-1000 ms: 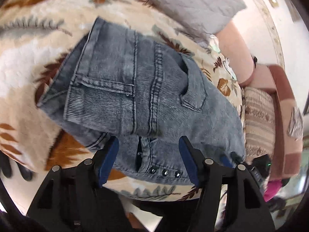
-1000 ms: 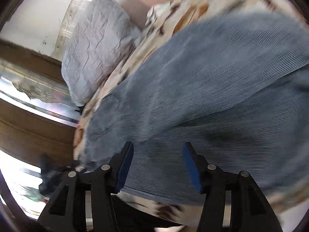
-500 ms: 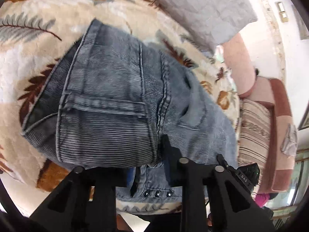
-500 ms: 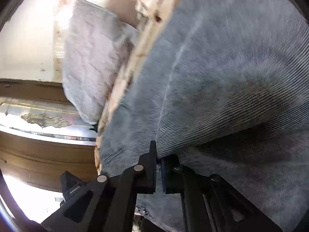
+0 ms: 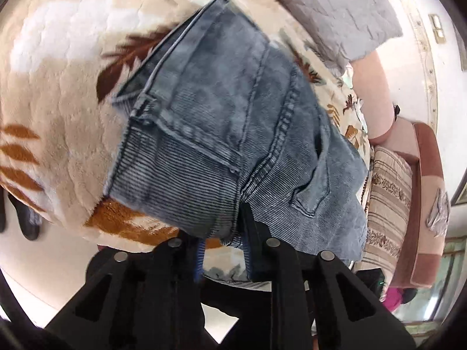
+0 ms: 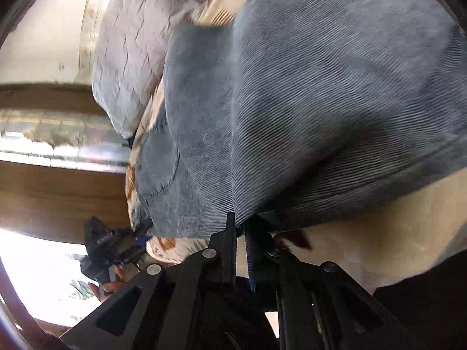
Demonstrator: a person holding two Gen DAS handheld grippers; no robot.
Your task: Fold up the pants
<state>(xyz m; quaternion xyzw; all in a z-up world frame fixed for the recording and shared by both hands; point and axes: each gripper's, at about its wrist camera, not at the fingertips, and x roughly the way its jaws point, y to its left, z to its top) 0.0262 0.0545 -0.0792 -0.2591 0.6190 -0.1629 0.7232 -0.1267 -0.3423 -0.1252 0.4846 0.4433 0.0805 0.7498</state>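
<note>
- Left wrist view: the pants [image 5: 233, 134], grey-blue denim, lie on a leaf-print blanket [image 5: 52, 110], stretching up and away from the left gripper [image 5: 223, 242].
- The fingers here are pinched nearly together on the near edge of the denim, close to the seam that runs between the two back pockets (a fold of cloth bulges just above the tips).
- The waistband end lies far and to the upper left; the rest of the cloth spreads right, toward a grey pillow [image 5: 335, 8] and a striped cushion [image 5: 388, 204].
- Right wrist view: the right gripper [image 6: 240, 233] has its fingers closed to a thin gap on a folded edge of the same pants, which fill most of the frame above and to the right.
- The cloth rises off the blanket at the pinch (slack hangs in a dark crease to the right).
- The left gripper also shows low on the left, at the far edge of the denim.
- Judgement: both grips sit on the near long edge, so the fold likely goes away from the person, across the short axis, and both hands must travel together.
</note>
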